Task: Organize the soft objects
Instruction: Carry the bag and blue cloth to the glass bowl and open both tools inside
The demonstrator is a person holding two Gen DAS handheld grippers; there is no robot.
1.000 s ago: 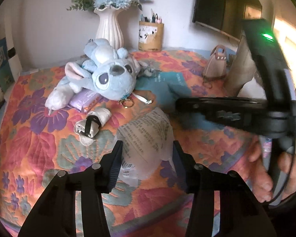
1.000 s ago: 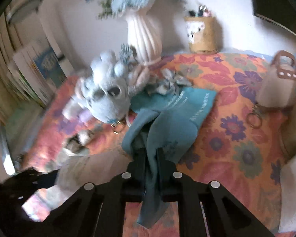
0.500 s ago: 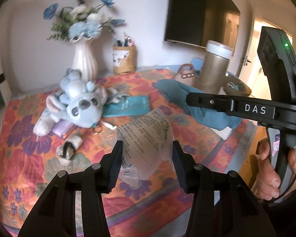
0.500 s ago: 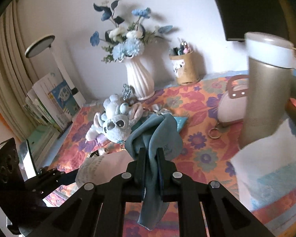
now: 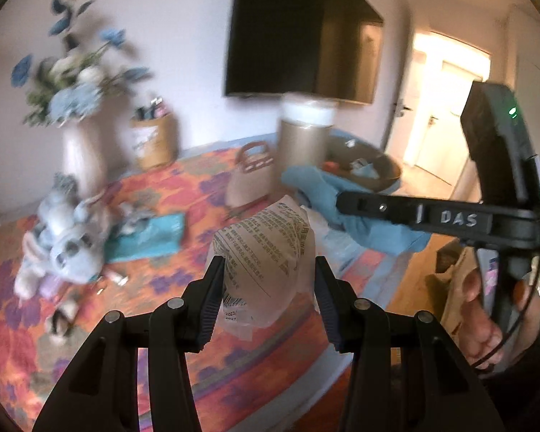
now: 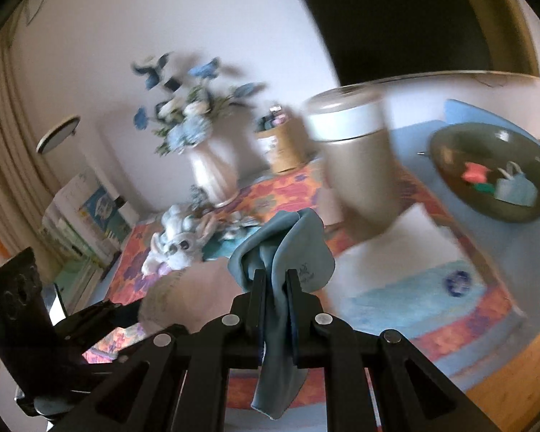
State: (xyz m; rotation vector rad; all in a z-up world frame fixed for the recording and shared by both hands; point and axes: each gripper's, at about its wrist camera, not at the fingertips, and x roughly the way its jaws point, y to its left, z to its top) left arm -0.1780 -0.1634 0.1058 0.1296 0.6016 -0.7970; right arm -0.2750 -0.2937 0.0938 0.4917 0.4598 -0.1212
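Observation:
My left gripper (image 5: 266, 270) is shut on a clear printed plastic packet (image 5: 266, 248), held above the flowered bed cover (image 5: 133, 288). My right gripper (image 6: 273, 282) is shut on a blue-grey cloth (image 6: 288, 248) that hangs down between its fingers; the left wrist view shows that cloth (image 5: 327, 194) bunched at the right gripper's tip, right of the packet. A blue plush toy (image 5: 68, 237) lies on the cover at the left beside a teal folded cloth (image 5: 151, 237). A dark bowl (image 6: 493, 169) with small soft items sits at the right.
A vase of blue flowers (image 5: 79, 133), a pen holder (image 5: 154, 140), a small beige bag (image 5: 252, 176) and a tall beige canister (image 6: 352, 158) stand along the back. A folded white and blue textile (image 6: 414, 273) lies at the bed's right. A hand (image 5: 486, 324) grips the right tool.
Both grippers have risen and swung right with their loads. The plush toy has slid to the left of both views, and the canister, bowl and doorway have come into view.

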